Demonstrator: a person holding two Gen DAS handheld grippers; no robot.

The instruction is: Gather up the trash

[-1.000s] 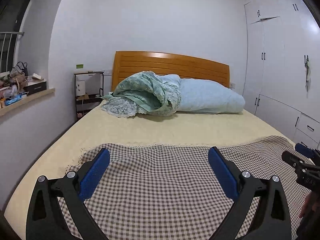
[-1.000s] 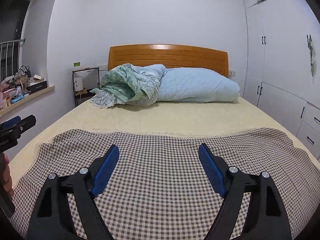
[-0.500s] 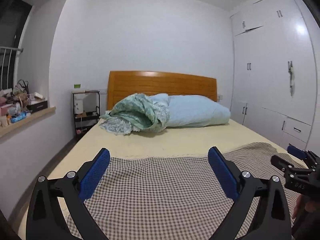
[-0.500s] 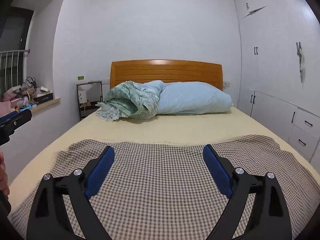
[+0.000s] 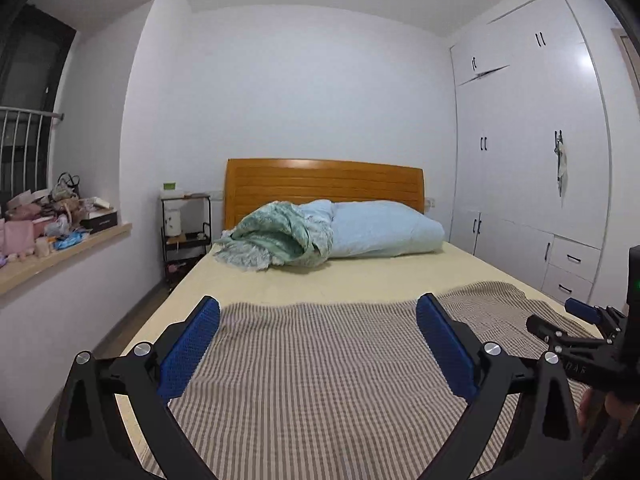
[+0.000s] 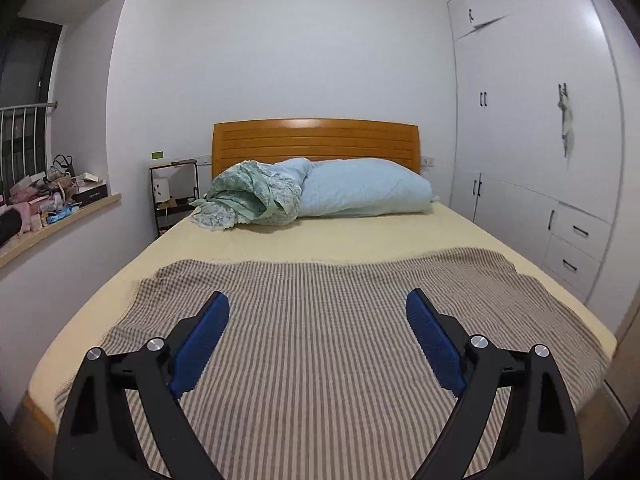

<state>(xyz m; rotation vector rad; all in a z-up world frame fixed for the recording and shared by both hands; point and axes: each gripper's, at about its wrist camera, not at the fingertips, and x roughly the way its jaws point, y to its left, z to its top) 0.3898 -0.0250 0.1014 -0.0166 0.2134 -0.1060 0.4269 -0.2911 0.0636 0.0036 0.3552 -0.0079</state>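
Holding your left gripper [image 5: 318, 312] and right gripper [image 6: 317, 307] low in each frame over one bed [image 6: 360, 236], you have both sets of blue pads spread wide apart with nothing between them. One checked blanket [image 6: 328, 320] covers the lower centre, and one pale blue duvet [image 6: 368, 188] and one green floral quilt [image 6: 248, 196] lie bunched mid-frame against one wooden headboard [image 6: 316, 140]. No trash can be made out on the bed; clutter sits on the window ledge [image 6: 60, 220] at left, beside one small rack [image 6: 172, 196].
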